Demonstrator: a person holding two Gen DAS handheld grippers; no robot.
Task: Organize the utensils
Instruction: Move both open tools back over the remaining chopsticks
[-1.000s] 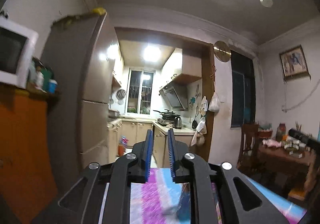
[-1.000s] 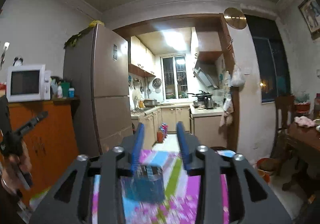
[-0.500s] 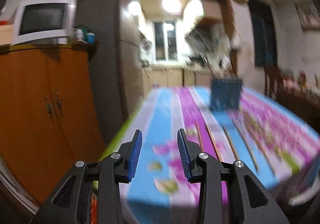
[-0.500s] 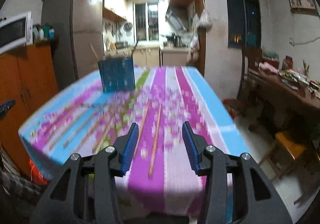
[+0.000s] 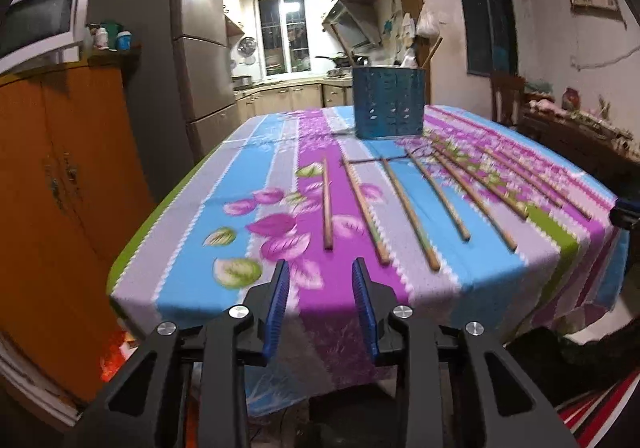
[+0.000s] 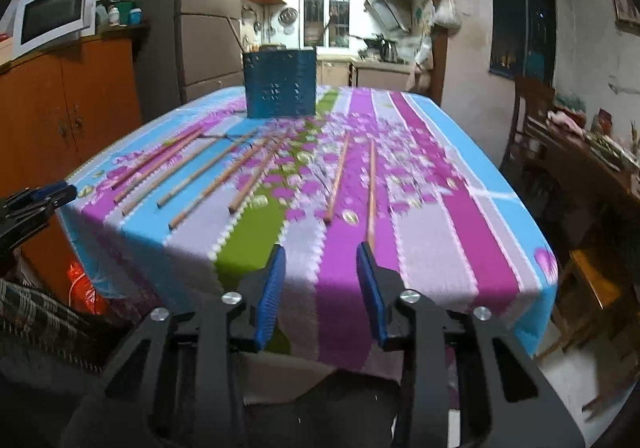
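Several wooden chopsticks lie side by side on the striped floral tablecloth (image 5: 248,176), the leftmost chopstick (image 5: 327,204) just beyond my left gripper (image 5: 320,272). A blue perforated utensil holder (image 5: 388,102) stands upright at the table's far end; it also shows in the right wrist view (image 6: 280,84). My left gripper is open and empty at the table's near edge. My right gripper (image 6: 320,256) is open and empty, its right finger close to the near end of the rightmost chopstick (image 6: 371,188). Other chopsticks (image 6: 208,188) lie to its left.
An orange cabinet (image 5: 52,184) with a microwave (image 6: 52,14) on it stands left of the table, a fridge (image 5: 160,80) behind it. A wooden side table (image 6: 592,160) with clutter and a chair stand to the right. The left gripper's tip (image 6: 40,196) shows at the right wrist view's left edge.
Both grippers tilted down from facing the kitchen to the tabletop and pulled back toward the table's near edge. The left jaws widened. Nothing was taken hold of.
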